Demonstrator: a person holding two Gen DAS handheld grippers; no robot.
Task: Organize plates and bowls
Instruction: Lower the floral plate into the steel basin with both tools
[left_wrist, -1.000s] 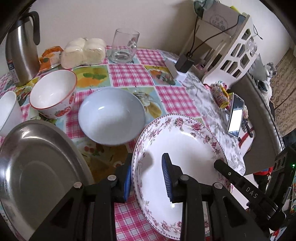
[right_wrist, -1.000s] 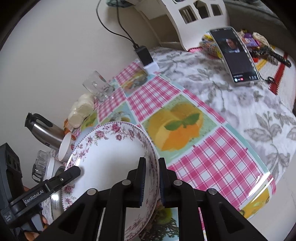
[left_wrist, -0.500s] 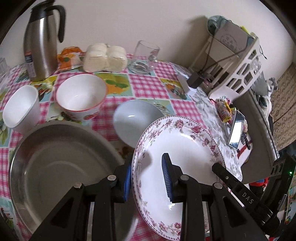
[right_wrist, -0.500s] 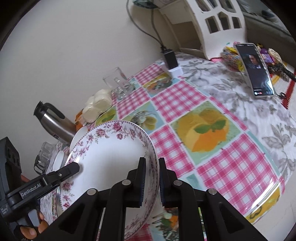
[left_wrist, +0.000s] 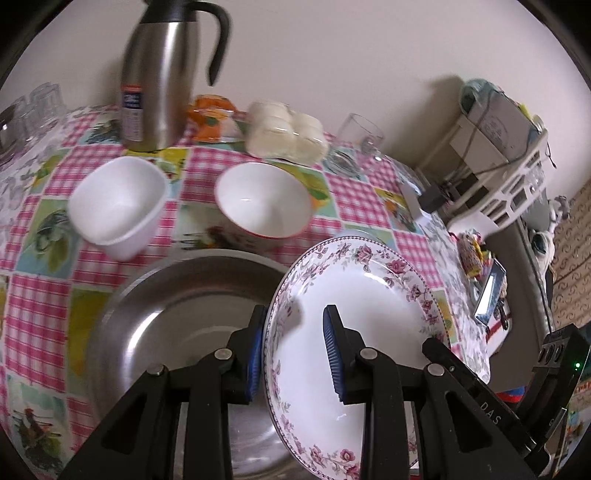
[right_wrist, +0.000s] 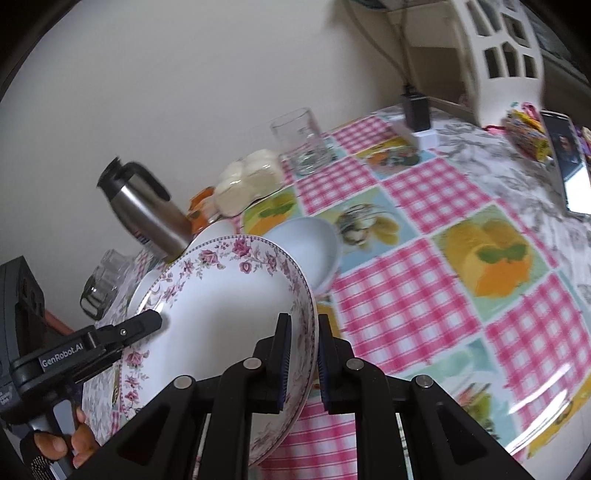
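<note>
A white plate with a pink floral rim (left_wrist: 369, 314) (right_wrist: 229, 295) hangs in the air, held from both sides. My left gripper (left_wrist: 293, 354) is shut on its left rim, one pad under and one pad inside. My right gripper (right_wrist: 301, 360) is shut on the opposite rim. Below the plate's left half lies a large steel basin (left_wrist: 177, 317). Behind it stand a white square bowl (left_wrist: 114, 199) and a round white bowl with a red rim (left_wrist: 262, 201). A pale blue bowl (right_wrist: 306, 240) sits just past the plate in the right wrist view.
A steel thermos jug (left_wrist: 162, 74) stands at the back, with a bag of white buns (left_wrist: 284, 133), an orange packet (left_wrist: 210, 114) and a glass mug (right_wrist: 301, 142) along the wall. Empty glasses (left_wrist: 33, 103) are far left. A phone (right_wrist: 565, 155) lies right.
Both grippers have carried the plate leftward and a little up, so it now hangs over the steel basin. The pale blue bowl has slipped behind the plate in the left wrist view.
</note>
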